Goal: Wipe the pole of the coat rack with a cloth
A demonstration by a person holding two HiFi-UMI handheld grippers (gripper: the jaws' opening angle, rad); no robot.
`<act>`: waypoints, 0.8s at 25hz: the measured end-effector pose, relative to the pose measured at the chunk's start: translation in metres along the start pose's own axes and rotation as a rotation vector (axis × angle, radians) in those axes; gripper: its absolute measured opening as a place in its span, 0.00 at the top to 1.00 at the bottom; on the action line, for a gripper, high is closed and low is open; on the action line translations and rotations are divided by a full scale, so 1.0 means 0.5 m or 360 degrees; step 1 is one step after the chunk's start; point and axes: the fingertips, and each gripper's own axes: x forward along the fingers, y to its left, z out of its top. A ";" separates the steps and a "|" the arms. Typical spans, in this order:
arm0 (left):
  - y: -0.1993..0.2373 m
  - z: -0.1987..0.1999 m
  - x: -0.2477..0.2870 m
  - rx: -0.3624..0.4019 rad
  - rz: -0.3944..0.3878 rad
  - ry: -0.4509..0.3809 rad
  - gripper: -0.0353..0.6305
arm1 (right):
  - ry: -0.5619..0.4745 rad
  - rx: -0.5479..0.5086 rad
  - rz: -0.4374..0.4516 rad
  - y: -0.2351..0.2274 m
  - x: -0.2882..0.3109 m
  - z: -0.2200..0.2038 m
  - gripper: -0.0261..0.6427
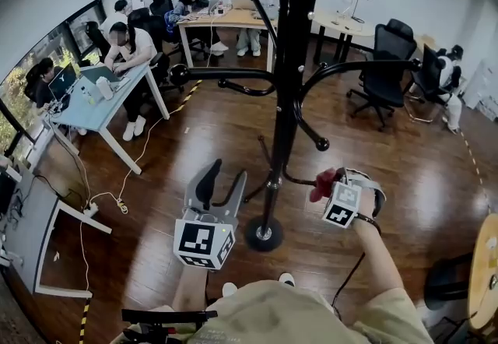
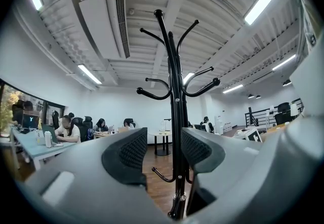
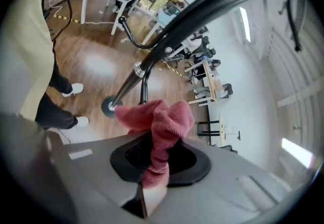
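A black coat rack stands on the wood floor, its pole (image 1: 285, 113) rising from a round base (image 1: 264, 234) with curved hooks higher up. My right gripper (image 1: 325, 184) sits just right of the lower pole and is shut on a red cloth (image 1: 321, 181). In the right gripper view the cloth (image 3: 158, 125) bunches out of the shut jaws, close to the pole (image 3: 152, 61) but apart from it. My left gripper (image 1: 219, 183) hangs left of the pole, open and empty. In the left gripper view the pole (image 2: 176, 142) shows between the spread jaws, farther off.
Several people sit at desks (image 1: 97, 97) at the left and back (image 1: 222, 22). Office chairs (image 1: 385, 74) stand to the right of the rack. A white cable (image 1: 117, 198) runs over the floor at the left. My shoes (image 1: 286, 279) are near the base.
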 end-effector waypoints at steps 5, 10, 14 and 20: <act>0.046 -0.006 -0.025 -0.0004 0.0050 -0.0006 0.65 | -0.0595 0.0258 -0.0206 -0.026 -0.182 0.095 0.89; 0.124 0.002 -0.068 0.0015 0.0151 -0.0011 0.65 | -0.1544 0.0380 -0.0582 -0.117 -0.516 0.390 0.89; 0.196 0.016 -0.130 0.0037 0.0276 -0.0019 0.65 | -0.1826 0.0432 -0.1077 -0.214 -0.691 0.520 0.89; 0.265 0.026 -0.213 0.0027 0.0369 -0.0045 0.65 | -0.1826 0.0392 -0.1430 -0.293 -0.797 0.636 0.89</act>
